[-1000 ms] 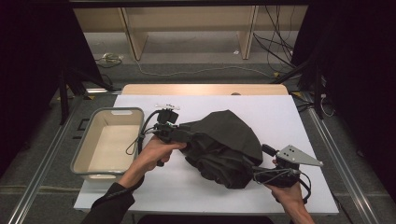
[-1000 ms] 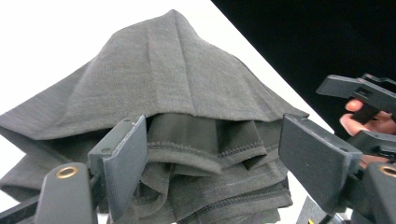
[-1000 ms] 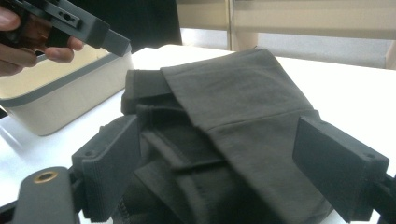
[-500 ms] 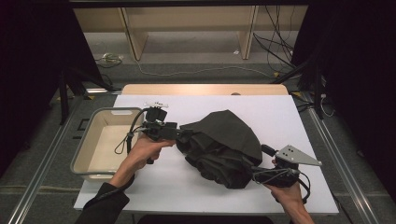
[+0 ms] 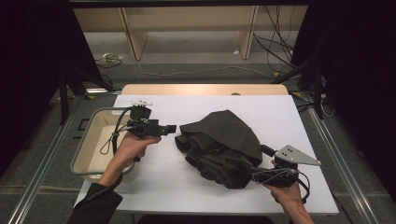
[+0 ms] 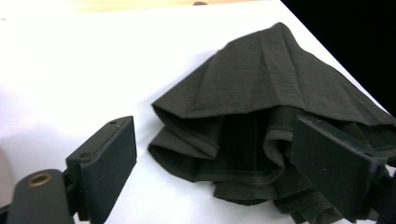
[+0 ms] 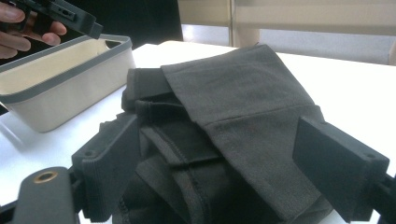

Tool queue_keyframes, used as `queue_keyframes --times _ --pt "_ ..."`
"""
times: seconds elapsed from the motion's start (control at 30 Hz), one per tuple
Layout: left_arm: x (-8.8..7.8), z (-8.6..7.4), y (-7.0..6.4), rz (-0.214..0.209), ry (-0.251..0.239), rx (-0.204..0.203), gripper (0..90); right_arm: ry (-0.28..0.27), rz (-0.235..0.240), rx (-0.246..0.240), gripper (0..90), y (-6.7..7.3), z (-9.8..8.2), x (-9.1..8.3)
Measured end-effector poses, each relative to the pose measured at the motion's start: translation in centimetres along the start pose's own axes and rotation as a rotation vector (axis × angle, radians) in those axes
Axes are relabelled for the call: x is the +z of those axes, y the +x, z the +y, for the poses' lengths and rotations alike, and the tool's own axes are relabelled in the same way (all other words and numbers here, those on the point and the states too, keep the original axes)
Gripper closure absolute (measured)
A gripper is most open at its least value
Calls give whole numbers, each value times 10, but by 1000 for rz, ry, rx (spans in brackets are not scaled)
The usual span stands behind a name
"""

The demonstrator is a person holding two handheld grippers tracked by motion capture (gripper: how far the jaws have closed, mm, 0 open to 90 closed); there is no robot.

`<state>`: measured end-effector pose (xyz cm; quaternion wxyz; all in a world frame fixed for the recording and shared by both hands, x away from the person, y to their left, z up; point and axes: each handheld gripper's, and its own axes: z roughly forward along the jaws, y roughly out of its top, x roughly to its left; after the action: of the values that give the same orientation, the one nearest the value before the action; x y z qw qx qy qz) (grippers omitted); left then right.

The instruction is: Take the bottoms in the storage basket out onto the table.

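Loosely heaped, the dark cloth (image 5: 222, 147) lies in soft matte folds with stitched hems near the middle of our white table (image 5: 177, 186). Our left gripper (image 5: 171, 128) stands just beside its left edge, jaws just opened wide, nothing between them. Our right gripper (image 5: 259, 170), jaws apart, straddles the near-right folds. Bare table separates cloth from the smooth cream bin (image 5: 88, 140)

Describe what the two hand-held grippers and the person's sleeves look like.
Both are black. The left hand-held gripper has a looping black cable and a small white piece on top. The right hand-held gripper carries a grey three-cornered plate with small dots, plus black cables. The jaws are flat, black and blocky. The left sleeve is dark.
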<state>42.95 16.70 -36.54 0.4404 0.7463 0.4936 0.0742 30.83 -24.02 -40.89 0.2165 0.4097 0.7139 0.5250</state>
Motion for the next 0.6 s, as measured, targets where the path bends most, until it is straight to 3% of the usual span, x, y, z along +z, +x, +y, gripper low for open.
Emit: queue_keyframes --times 0.47,0.6 --pt "-17 -2 33 73 -40 -51 142 6 6 4 159 0 -1 1" --pt "-21 -2 43 68 -53 -87 144 8 13 10 159 -1 -1 1"
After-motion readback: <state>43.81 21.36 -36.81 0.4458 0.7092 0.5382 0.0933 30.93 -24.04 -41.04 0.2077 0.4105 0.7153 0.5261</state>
